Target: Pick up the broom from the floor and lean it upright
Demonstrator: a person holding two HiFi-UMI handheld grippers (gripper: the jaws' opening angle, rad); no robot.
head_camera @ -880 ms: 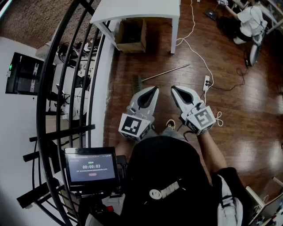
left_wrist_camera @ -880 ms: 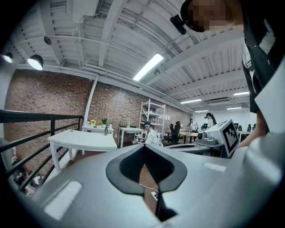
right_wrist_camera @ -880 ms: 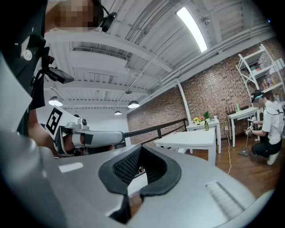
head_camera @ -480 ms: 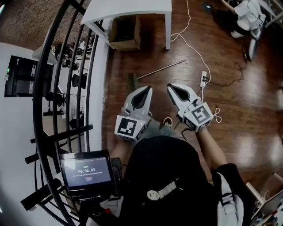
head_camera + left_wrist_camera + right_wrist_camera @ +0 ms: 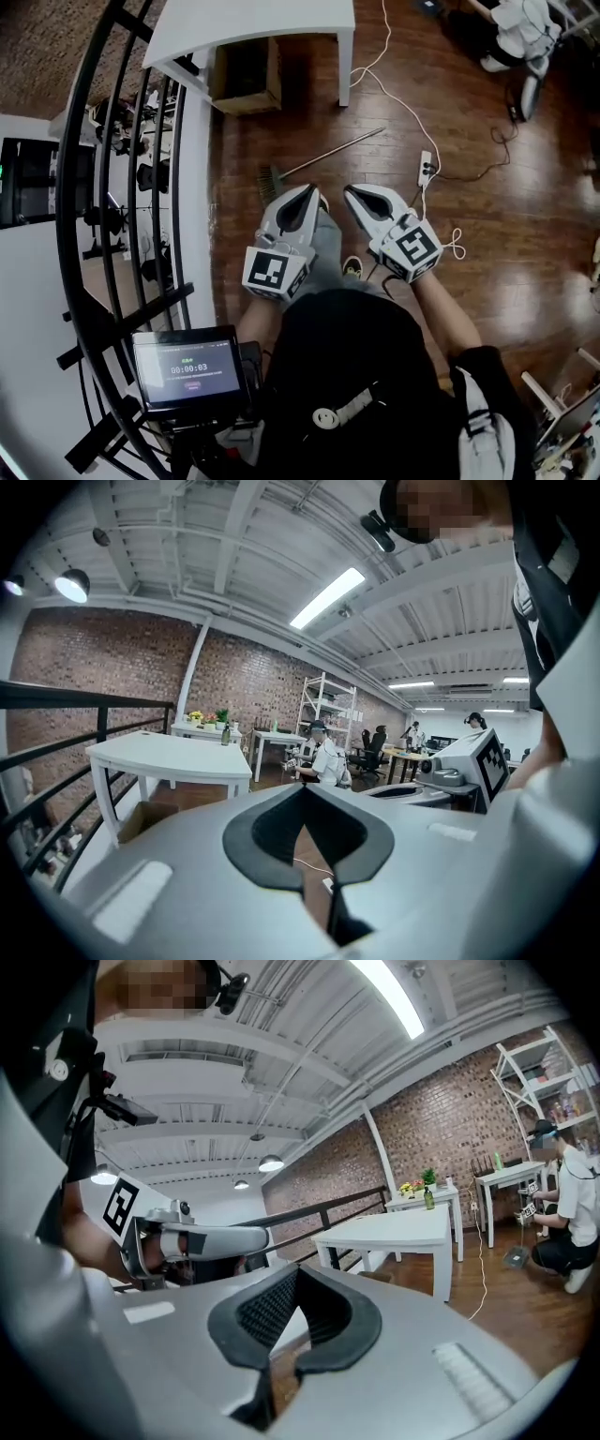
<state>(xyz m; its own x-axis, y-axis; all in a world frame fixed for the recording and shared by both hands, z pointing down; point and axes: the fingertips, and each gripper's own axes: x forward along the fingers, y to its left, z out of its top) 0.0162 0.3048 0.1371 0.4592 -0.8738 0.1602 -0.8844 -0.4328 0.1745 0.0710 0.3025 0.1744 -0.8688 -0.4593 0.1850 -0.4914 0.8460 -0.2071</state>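
Your left gripper (image 5: 307, 191) and your right gripper (image 5: 352, 193) are both fully closed and empty. Each gripper view shows the dark pads meeting with nothing between them. You hold them side by side in front of you, aimed almost level, well above the floor.

The broom (image 5: 328, 153) lies flat on the wood floor, ahead of both tips and below them. Its long axis runs crosswise to your aim. The bristle head (image 5: 269, 176) sits just ahead and left of the left gripper. The handle (image 5: 356, 141) slants away to the right and ends ahead of the right gripper. So the left gripper is nearer the head and the right is nearer the free end. The middle of the handle lies about straight ahead, between the two. Neither gripper view shows the broom, because both look over it. By my reading, you will need to open the jaws and tip one gripper down onto the handle.

Compared with a moment ago, the jaws are just as closed. The right gripper has drawn closer to the left. The broom, white table (image 5: 253, 23) and cardboard box (image 5: 246, 75) have slid left and up in the head view.
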